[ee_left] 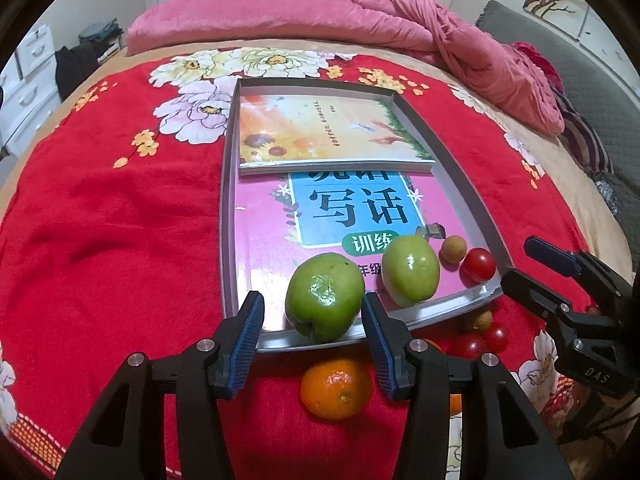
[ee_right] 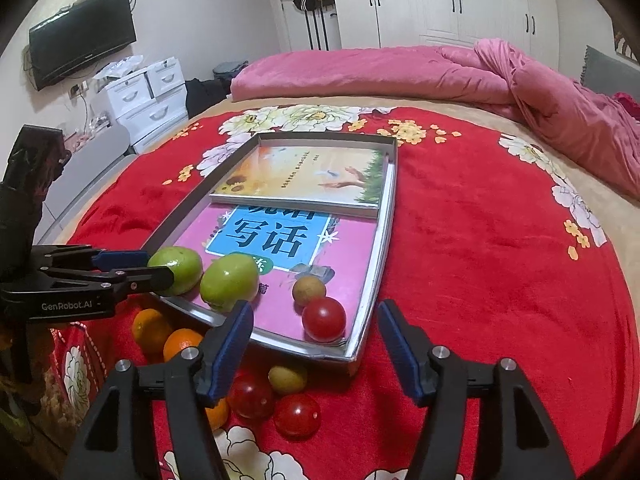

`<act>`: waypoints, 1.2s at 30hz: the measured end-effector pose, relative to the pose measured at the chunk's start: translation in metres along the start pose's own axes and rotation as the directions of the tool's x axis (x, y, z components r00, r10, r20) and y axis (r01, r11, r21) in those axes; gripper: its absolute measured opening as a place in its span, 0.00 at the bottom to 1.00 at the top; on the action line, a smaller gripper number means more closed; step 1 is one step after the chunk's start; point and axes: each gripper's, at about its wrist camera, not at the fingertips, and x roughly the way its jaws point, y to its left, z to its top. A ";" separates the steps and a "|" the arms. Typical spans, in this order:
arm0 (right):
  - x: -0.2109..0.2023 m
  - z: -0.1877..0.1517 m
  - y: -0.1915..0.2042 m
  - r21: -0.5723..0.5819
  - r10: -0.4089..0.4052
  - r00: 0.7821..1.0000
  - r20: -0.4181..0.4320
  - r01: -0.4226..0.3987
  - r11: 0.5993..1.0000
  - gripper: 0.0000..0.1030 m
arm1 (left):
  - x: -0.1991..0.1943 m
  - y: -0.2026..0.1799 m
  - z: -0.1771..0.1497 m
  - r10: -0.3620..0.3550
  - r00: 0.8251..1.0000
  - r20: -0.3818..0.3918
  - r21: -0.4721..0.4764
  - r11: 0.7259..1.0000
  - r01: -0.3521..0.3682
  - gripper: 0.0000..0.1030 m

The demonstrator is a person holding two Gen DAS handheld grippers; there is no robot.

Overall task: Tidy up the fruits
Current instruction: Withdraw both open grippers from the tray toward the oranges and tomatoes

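A silver tray [ee_left: 228, 200] lies on the red flowered blanket with two books in it. A green apple [ee_left: 324, 296] rests on the tray's near rim between the fingers of my left gripper [ee_left: 312, 320]. There is a gap at the left pad, so the gripper is open. A second green apple [ee_left: 410, 270], a brown longan [ee_left: 453, 249] and a red tomato [ee_left: 477, 266] sit in the tray's near right corner. My right gripper [ee_right: 316, 330] is open and empty, just in front of that tomato [ee_right: 324, 318]. An orange [ee_left: 336, 388] lies on the blanket below the left gripper.
On the blanket in front of the tray lie two oranges [ee_right: 150, 330], two tomatoes [ee_right: 297, 414] and a longan [ee_right: 287, 378]. A pink quilt [ee_right: 520, 88] is bunched along the far and right side of the bed. White drawers [ee_right: 148, 96] stand at the left.
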 end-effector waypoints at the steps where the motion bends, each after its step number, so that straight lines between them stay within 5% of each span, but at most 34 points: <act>1: 0.000 0.000 0.000 0.001 0.000 1.000 0.000 0.000 1.000 0.62 | -0.002 0.000 0.000 -0.001 1.000 0.002 -0.001 1.000 0.001 0.55; 26: -0.009 0.002 -0.002 0.016 -0.010 0.999 0.034 0.010 1.000 0.70 | -0.029 0.008 0.001 -0.042 0.998 0.046 -0.041 0.998 0.044 0.60; 28: -0.011 0.003 -0.004 0.023 -0.015 0.999 0.039 0.014 1.000 0.71 | -0.031 0.008 0.002 -0.041 0.998 0.049 -0.045 0.998 0.043 0.76; 36: -0.017 0.006 -0.010 0.051 -0.026 0.998 0.062 0.023 0.998 0.77 | -0.036 0.008 0.003 -0.037 0.997 0.060 -0.053 0.998 0.040 0.77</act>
